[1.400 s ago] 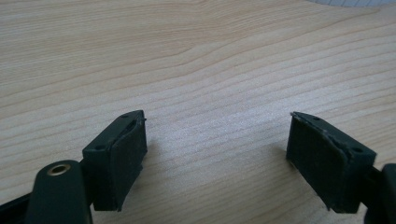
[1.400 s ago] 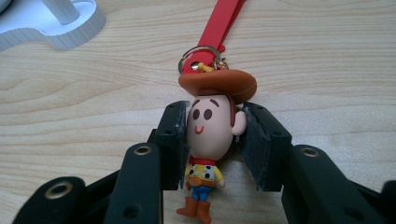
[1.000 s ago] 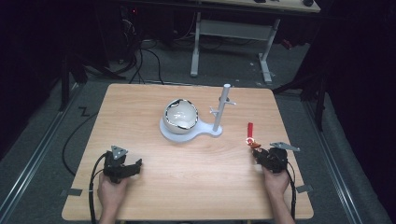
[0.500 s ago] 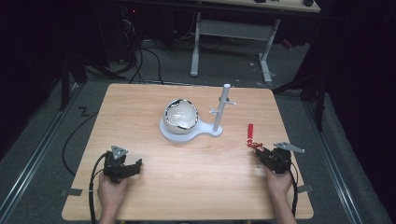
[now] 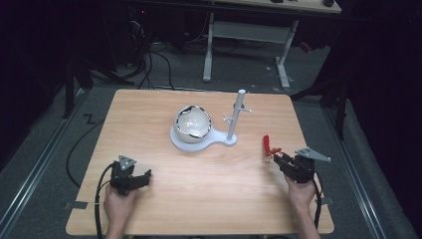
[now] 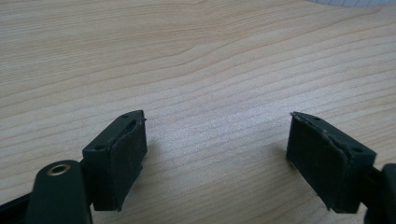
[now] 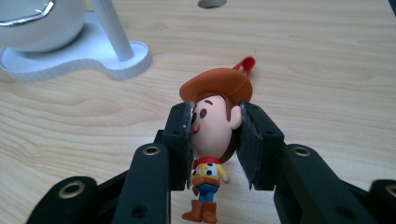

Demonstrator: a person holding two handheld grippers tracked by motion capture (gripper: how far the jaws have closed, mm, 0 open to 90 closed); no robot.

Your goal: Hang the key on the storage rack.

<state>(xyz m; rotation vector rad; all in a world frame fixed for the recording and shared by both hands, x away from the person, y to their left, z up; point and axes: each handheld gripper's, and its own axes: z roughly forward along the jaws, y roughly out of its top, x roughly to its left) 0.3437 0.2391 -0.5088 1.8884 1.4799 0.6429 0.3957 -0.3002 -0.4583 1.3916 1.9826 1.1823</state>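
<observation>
Nearest, the right tool [image 7: 215, 140] has pinched a small cowboy figure [image 7: 212, 135] by its head between both pads, feet dangling just above the counter [image 5: 199, 189], its red loop [image 5: 266, 143] trailing behind. Over at the left, the left tool [image 6: 215, 154] rests low with jaws spread wide on nothing. Farther back stands a white stand [image 5: 234, 117] with pegs, its base carrying a bowl [image 5: 193, 123]; bare wood lies between it and the figure.

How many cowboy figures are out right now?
1: the cowboy figure is clamped by the head between the right gripper's pads, over the table's right side near the white stand.
</observation>
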